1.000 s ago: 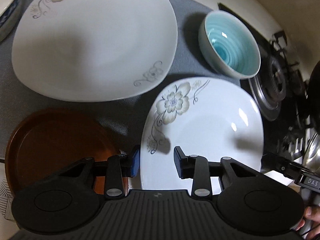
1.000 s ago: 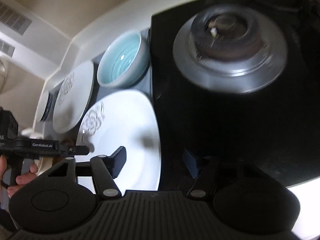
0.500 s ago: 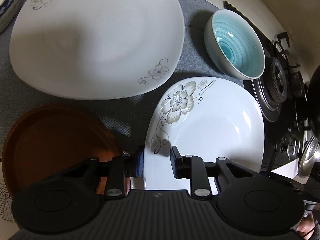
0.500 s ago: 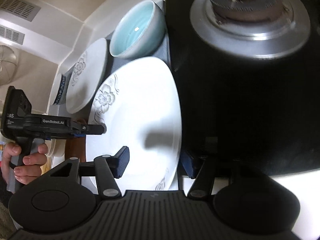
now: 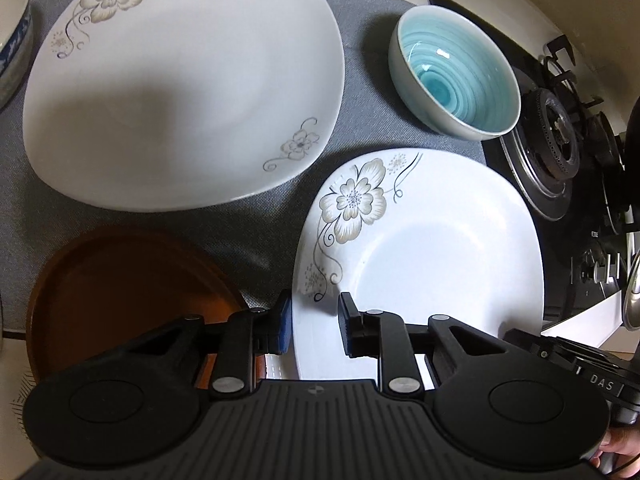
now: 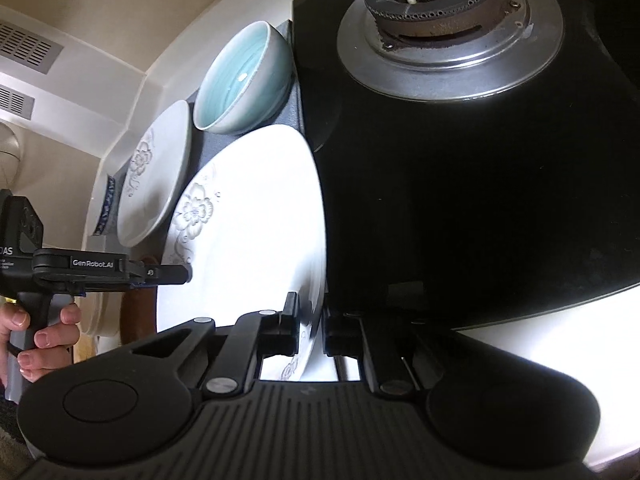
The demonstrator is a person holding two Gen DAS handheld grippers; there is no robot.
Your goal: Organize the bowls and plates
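Observation:
A small white flowered plate (image 5: 432,264) lies at the mat's right, next to the stove. My left gripper (image 5: 314,322) has its jaws on either side of the plate's near-left rim, with a small gap. My right gripper (image 6: 310,330) is closed on the same plate's (image 6: 248,240) right rim. A large white flowered plate (image 5: 184,88) lies behind, a teal bowl (image 5: 456,72) at the back right, and a brown plate (image 5: 120,288) at the front left.
A grey mat (image 5: 248,232) lies under the dishes. A black gas stove with a burner (image 6: 448,28) borders the plates on the right. A blue-patterned bowl (image 5: 12,40) sits at the far left edge.
My right gripper moved onto the small plate's right rim and its jaws narrowed onto it. My left gripper shifted slightly, staying at the plate's left rim.

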